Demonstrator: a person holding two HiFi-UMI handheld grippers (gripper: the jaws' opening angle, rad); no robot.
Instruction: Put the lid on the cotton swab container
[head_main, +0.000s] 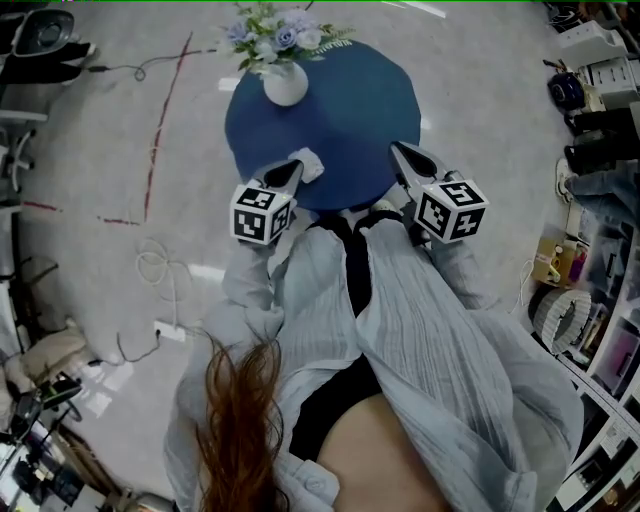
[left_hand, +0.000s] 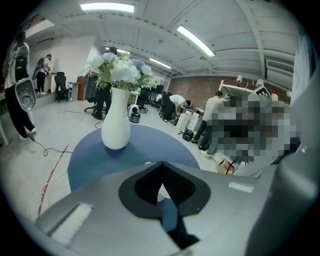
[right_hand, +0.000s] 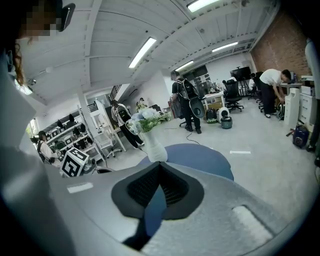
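Container or lid, only one small white object shows at the counter's near edge; left gripper and right gripper, both closed and empty, hover nearby, seemingly poised to start.

**Round blue desk, two things on it**

A round dark-blue desk stands on a pale grey floor. A rounded white vase of pale flowers stands upright by the desk's far edge. A small white object, too small to identify, lies near the near edge.
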